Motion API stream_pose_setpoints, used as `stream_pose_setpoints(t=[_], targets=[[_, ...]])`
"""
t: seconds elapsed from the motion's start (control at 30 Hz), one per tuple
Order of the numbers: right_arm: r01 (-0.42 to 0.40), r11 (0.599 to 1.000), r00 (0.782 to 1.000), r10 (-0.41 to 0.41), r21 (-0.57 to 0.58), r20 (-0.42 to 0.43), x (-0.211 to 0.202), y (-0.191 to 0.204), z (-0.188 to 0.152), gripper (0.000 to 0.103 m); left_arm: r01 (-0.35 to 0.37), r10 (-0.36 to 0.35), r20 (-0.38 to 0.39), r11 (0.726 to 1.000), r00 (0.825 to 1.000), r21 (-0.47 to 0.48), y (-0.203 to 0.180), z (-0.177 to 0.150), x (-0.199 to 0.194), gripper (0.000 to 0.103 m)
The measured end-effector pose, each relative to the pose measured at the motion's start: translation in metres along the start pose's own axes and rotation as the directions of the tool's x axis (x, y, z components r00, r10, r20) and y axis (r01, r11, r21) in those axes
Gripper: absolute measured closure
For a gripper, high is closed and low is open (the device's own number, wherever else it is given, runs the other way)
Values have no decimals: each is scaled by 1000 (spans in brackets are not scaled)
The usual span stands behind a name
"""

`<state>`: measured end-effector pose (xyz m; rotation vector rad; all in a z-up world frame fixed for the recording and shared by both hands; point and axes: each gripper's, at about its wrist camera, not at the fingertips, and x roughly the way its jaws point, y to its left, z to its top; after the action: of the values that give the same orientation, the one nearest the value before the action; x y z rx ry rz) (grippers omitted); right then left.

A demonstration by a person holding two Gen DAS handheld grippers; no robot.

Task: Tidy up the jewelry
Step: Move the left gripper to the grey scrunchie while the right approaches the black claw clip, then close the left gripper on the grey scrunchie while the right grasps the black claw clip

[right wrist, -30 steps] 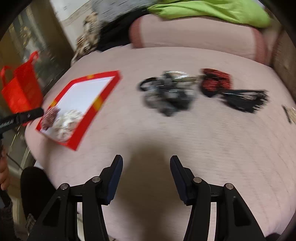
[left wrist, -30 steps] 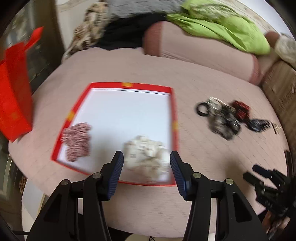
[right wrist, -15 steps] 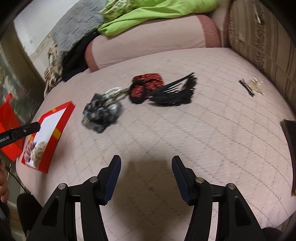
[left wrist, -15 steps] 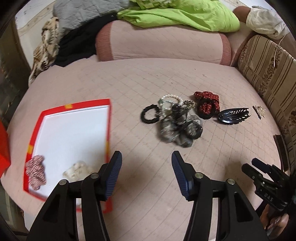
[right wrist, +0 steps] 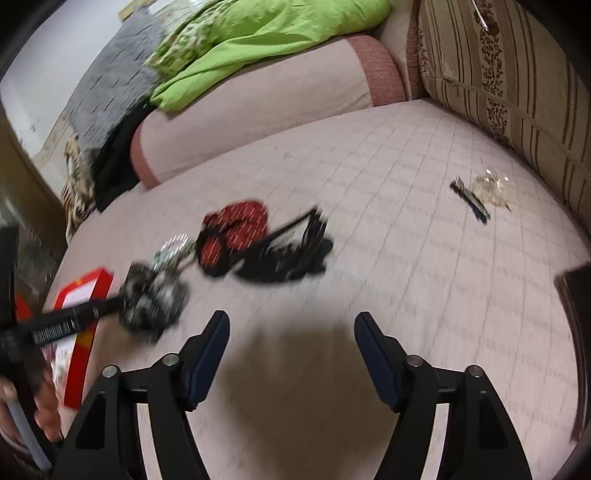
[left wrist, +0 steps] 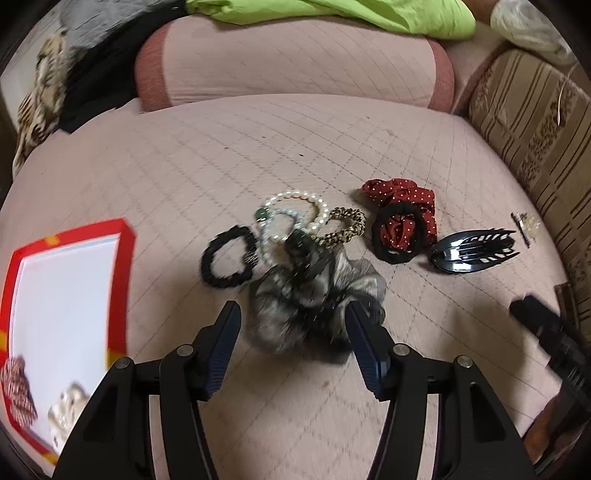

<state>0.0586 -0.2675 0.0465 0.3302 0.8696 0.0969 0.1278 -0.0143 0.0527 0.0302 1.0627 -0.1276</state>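
Your left gripper hangs over the pink quilted sofa seat, jaws spread and nothing pinched; the grey-black scrunchie sits just beyond, between the finger lines. Whether the pads touch it, you cannot tell.

Your right gripper has its jaws opening wide over bare seat, nothing between them.

Near left: the red-rimmed tray holds a red-and-white scrunchie and a cream scrunchie at its near end.

Just past the grey scrunchie, left to right: black hair tie, pearl bracelets, leopard-print tie, all crowded and partly overlapping. Right of these, a red dotted scrunchie with a black band lying on it, then a black claw clip. Further right, well apart, a small hairpin beside a pale ornament.

Far: bolster cushion under green cloth.
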Motion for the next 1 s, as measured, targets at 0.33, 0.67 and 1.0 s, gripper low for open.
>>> stream_pose_setpoints(t=[0.33,0.67,1.0], targets=[[-44,994,998,48,96,-36,49,-12,30,26,44,-44,-24,999,999,-18,0,9,33,43],[-77,993,996,81,93,-34,45,-6,30,78,133,-135,-41,990,990,-57,-1,4,24,88],[-118,987,993,120,105,-15,6,3,15,92,170,-167,49,984,985,-49,-7,-12,-43,89]])
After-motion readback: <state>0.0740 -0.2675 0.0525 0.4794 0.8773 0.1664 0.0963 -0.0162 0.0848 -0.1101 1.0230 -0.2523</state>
